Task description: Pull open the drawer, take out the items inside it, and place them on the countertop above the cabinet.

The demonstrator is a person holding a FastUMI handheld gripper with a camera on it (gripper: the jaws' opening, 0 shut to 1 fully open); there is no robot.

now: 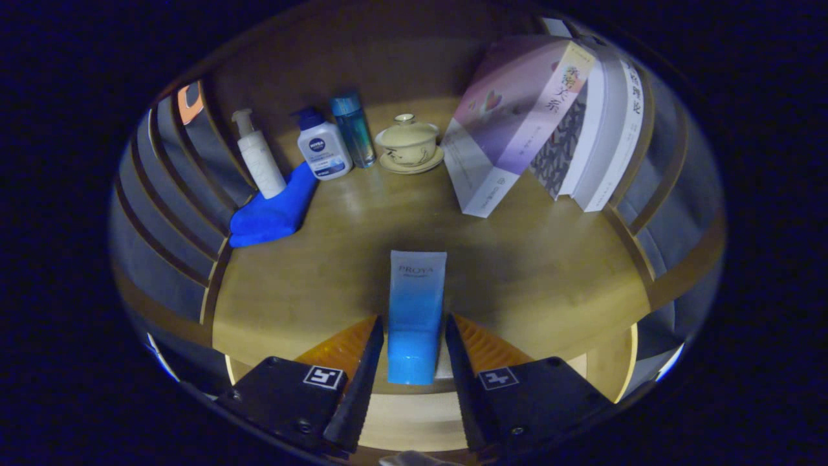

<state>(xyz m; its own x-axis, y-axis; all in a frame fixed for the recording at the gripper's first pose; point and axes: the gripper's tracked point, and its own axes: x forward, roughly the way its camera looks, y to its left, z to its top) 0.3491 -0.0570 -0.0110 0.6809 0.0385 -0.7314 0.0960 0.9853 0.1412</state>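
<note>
Wooden countertop [530, 272] bears a white-to-blue tube [415, 310], cap end clamped between the tongs [414, 336].

Your fisheye camera rode on the gripper [414, 330] and looked forward along its two fingers, angled down onto the wooden countertop [530, 272] from close range. Its nearest subject was the tube [416, 310] standing between the fingers, which flanked it on both sides. The view faced the back of the surface, where bottles [323, 149] and leaning books [550, 123] lined up.
</note>
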